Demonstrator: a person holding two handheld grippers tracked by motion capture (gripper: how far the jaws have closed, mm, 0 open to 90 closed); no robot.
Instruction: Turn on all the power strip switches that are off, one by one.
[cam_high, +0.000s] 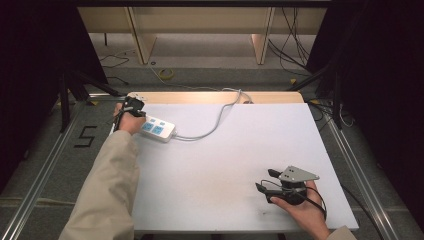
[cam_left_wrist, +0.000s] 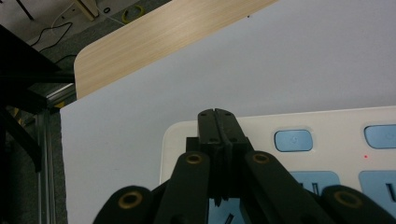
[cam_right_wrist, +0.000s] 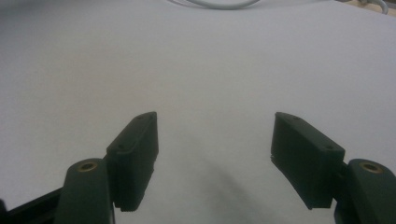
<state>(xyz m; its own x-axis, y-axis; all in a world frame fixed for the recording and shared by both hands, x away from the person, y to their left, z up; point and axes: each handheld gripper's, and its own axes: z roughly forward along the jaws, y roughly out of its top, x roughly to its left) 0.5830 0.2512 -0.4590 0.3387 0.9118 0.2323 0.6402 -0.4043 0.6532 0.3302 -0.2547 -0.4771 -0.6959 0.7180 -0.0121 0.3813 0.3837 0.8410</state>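
Observation:
A white power strip (cam_high: 157, 129) with blue sockets and switches lies at the far left of the white table top (cam_high: 225, 160). Its grey cable (cam_high: 220, 117) curves off toward the far edge. My left gripper (cam_high: 134, 106) hovers over the strip's left end. In the left gripper view its jaws (cam_left_wrist: 217, 126) are pressed together with nothing between them, just above the end of the power strip (cam_left_wrist: 327, 126). My right gripper (cam_high: 265, 180) rests near the front right of the table. Its jaws (cam_right_wrist: 215, 154) stand wide open over bare white surface.
A light wooden board (cam_high: 200, 96) runs along the table's far edge. Beyond it are wooden furniture legs and loose cables on the floor. Metal rails flank the table on both sides. A blue switch (cam_left_wrist: 293, 140) sits just right of the left jaws.

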